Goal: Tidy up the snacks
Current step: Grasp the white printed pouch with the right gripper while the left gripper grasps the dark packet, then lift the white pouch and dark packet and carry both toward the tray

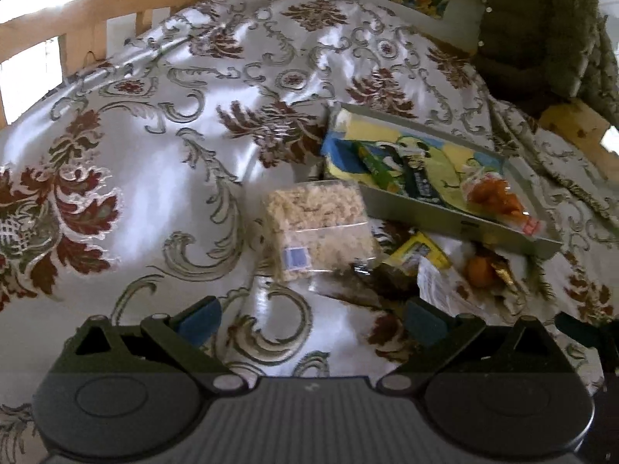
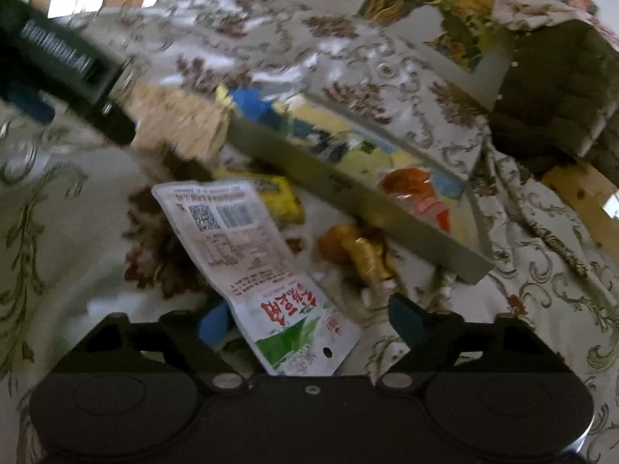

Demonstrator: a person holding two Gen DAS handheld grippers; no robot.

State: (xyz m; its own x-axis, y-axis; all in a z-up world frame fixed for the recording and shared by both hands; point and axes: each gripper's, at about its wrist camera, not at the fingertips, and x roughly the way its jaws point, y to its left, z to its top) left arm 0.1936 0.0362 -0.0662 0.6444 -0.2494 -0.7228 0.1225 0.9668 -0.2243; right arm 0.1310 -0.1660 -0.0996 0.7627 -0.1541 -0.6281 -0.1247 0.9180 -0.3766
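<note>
While the left gripper [image 1: 311, 319] hangs over the patterned tablecloth [image 1: 154, 178] with its jaws spread and nothing between them, the right gripper [image 2: 309, 323] also stands wide, a white snack packet [image 2: 247, 259] lying flat between its fingers, not pinched. The left view shows clearly a clear bag of puffed rice cake [image 1: 317, 228] just beside the grey tray [image 1: 445, 218], which holds a green packet [image 1: 381, 166] and an orange-filled bag [image 1: 493, 197]; in the right view these are blurred. The right view alone shows the packet's printed codes, with a yellow packet [image 2: 278, 197] and an orange and gold sweet [image 2: 356, 251] beside the tray's wall.
</note>
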